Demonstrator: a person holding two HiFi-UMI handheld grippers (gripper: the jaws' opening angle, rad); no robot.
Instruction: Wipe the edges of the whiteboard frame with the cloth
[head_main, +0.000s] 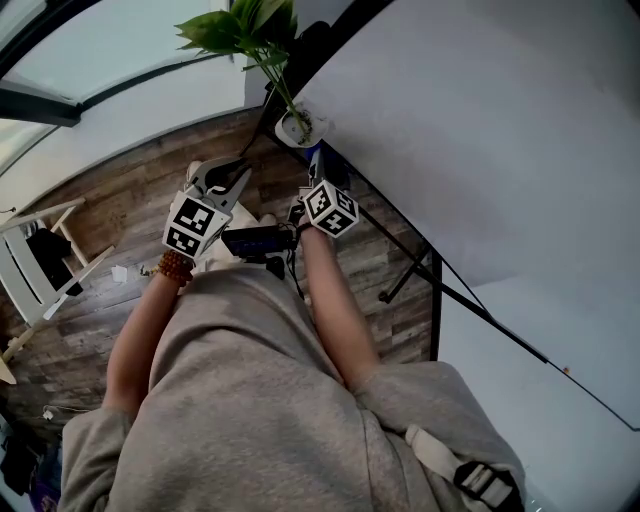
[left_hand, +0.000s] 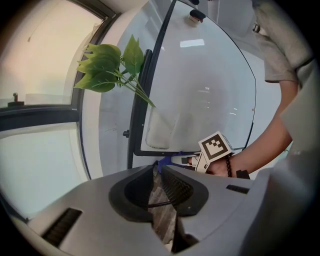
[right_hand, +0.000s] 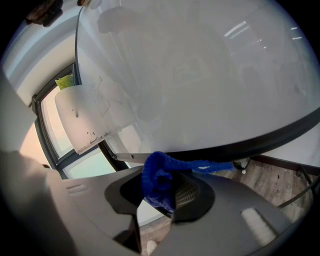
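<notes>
Right tongs (right_hand: 161, 172): clamped on the blue cloth (right_hand: 156, 185), just under the dark whiteboard frame (right_hand: 260, 144), centre of the right gripper view. The frame edge runs unobstructed toward the right. Left tongs (left_hand: 156, 169): tips together, empty, lower centre. Plant (head_main: 250, 30): crowds the frame corner, top centre of the head view. The cloth barely shows there.

Soft daylight, strong fisheye bend in your gripper views.
Your window (left_hand: 40, 60) blows out warm and bright; pale glare streaks the whiteboard (right_hand: 200, 75); both gripper views darken at the corners, with the near foreground soft.
</notes>
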